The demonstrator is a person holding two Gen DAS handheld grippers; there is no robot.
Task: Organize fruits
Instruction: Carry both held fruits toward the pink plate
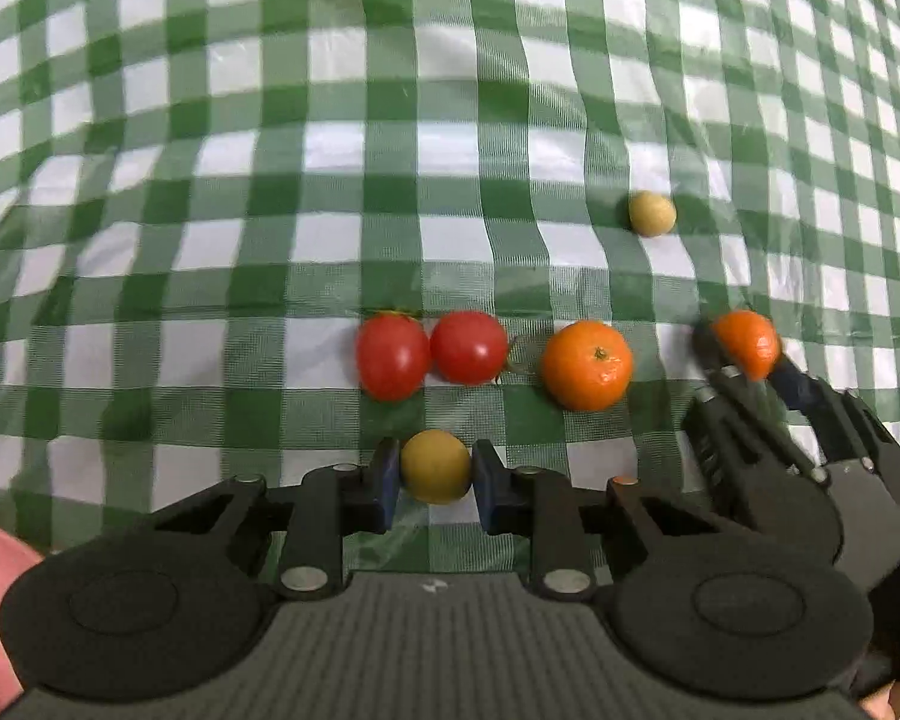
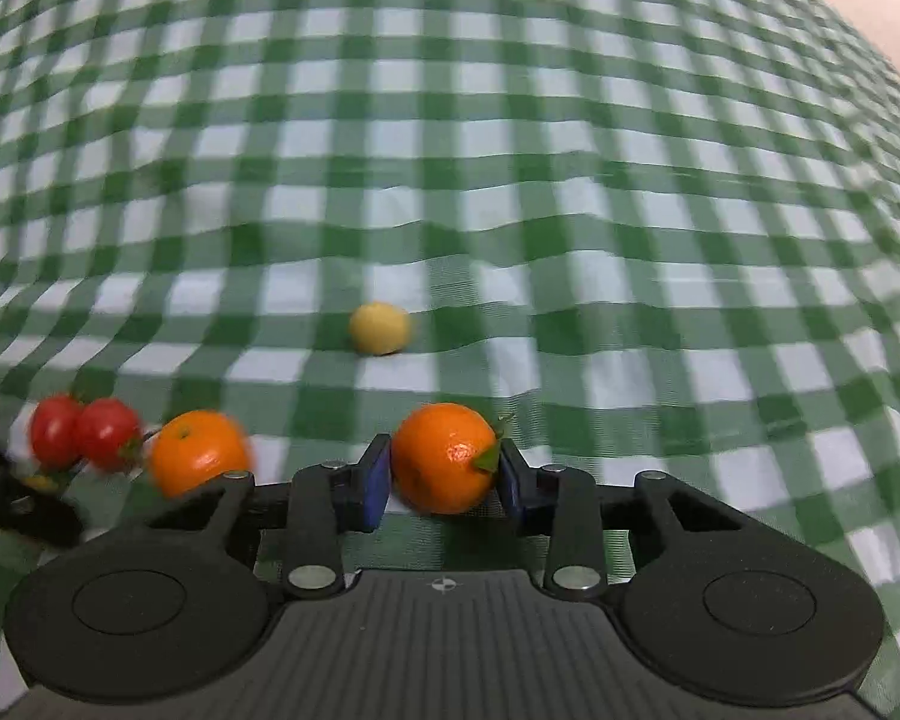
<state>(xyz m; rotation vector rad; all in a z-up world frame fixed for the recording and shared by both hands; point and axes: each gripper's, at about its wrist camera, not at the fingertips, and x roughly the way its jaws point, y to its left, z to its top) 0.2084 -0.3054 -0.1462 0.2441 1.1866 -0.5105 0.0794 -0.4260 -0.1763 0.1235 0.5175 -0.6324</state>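
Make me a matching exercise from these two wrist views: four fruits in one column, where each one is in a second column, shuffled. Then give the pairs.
Things
1. yellow-green fruit
2. orange with leaf
3. two tomatoes
4. pale yellow fruit

Places
A. alone on the checked cloth, farthest from both grippers
B. between the jaws of the right gripper
C. touching each other, beside a loose orange
D. between the jaws of the left gripper

Pairs: 1-D, 2-B, 3-C, 4-A
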